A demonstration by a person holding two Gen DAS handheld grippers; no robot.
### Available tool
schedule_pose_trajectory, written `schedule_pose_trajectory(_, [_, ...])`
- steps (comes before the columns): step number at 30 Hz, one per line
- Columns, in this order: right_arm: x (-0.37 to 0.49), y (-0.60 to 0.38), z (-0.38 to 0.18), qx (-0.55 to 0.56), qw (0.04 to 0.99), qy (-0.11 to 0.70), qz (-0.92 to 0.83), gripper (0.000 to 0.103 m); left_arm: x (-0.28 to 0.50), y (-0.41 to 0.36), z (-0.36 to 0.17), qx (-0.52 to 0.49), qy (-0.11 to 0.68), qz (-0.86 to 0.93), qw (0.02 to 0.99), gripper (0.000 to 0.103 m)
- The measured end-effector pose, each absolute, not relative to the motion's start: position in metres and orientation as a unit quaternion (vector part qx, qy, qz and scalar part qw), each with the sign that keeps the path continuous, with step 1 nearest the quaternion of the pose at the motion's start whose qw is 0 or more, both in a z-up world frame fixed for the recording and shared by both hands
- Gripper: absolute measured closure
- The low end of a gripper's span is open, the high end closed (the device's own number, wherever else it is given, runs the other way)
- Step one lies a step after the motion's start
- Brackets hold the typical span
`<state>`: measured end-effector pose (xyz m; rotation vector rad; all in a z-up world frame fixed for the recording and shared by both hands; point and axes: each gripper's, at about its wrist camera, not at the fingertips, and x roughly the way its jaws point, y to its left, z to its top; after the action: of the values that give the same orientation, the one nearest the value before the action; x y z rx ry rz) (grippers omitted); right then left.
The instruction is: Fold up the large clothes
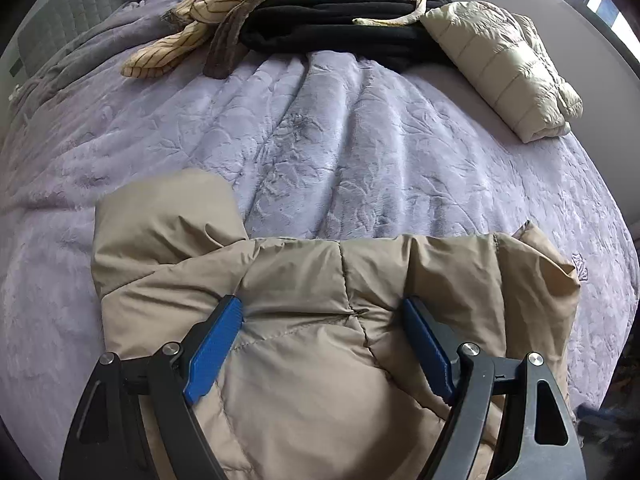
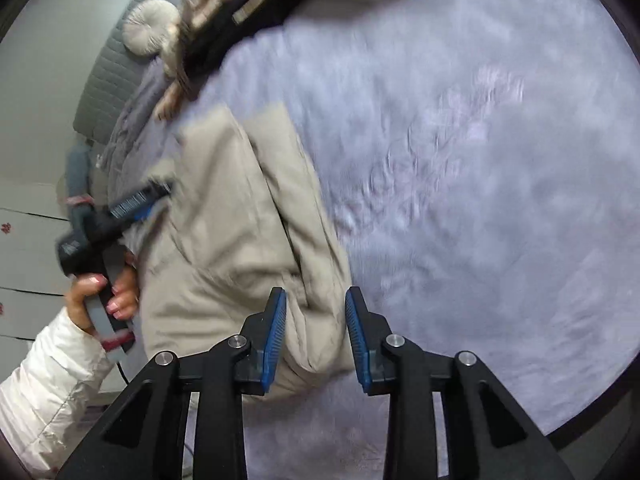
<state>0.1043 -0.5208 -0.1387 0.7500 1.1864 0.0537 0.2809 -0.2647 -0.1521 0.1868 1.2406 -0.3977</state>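
At the far left of the right wrist view, a person's hand (image 2: 102,296) in a white puffer sleeve (image 2: 44,392) grips the handle of the left gripper (image 1: 323,314), whose blue pads (image 1: 216,350) stand wide apart and press down onto the tan padded jacket (image 1: 304,360) (no fold of it is pinched between them). The jacket lies partly folded on the lavender plush bedspread (image 1: 340,140), near the bed's front edge. Further right, the right gripper (image 2: 316,308) hovers over the jacket's edge with its jaws partly apart, fabric beneath them but not clamped. At the far side of the bed lie a striped cream garment (image 1: 224,4), a black folded garment (image 1: 328,32) and a folded beige puffer jacket (image 1: 500,64).
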Motion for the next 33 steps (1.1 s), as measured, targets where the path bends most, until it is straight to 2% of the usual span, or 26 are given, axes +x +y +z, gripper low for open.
schedule_pose_trajectory(6, [0.157, -0.495, -0.121, 0.307, 0.786, 0.528, 0.096, 0.071, 0.278, -0.264, -0.15, 0.09, 0.573, -0.179, 0.795, 0.021])
schedule_pose_trajectory(12, [0.194, -0.458, -0.162, 0.241, 0.776, 0.576, 0.084, 0.072, 0.275, -0.258, -0.144, 0.09, 0.574, -0.17, 0.796, 0.019])
schedule_pose_trajectory(13, [0.198, -0.456, -0.17, 0.239, 0.773, 0.582, 0.078, 0.075, 0.274, -0.257, -0.143, 0.088, 0.574, -0.17, 0.796, 0.019])
schedule_pose_trajectory(20, [0.209, -0.475, -0.208, 0.272, 0.748, 0.602, 0.061, 0.075, 0.271, -0.253, -0.134, 0.084, 0.575, -0.168, 0.796, 0.019])
schedule_pose_trajectory(33, [0.221, -0.47, -0.205, 0.261, 0.746, 0.611, 0.056, 0.071, 0.257, -0.24, -0.114, 0.085, 0.591, -0.143, 0.789, 0.019])
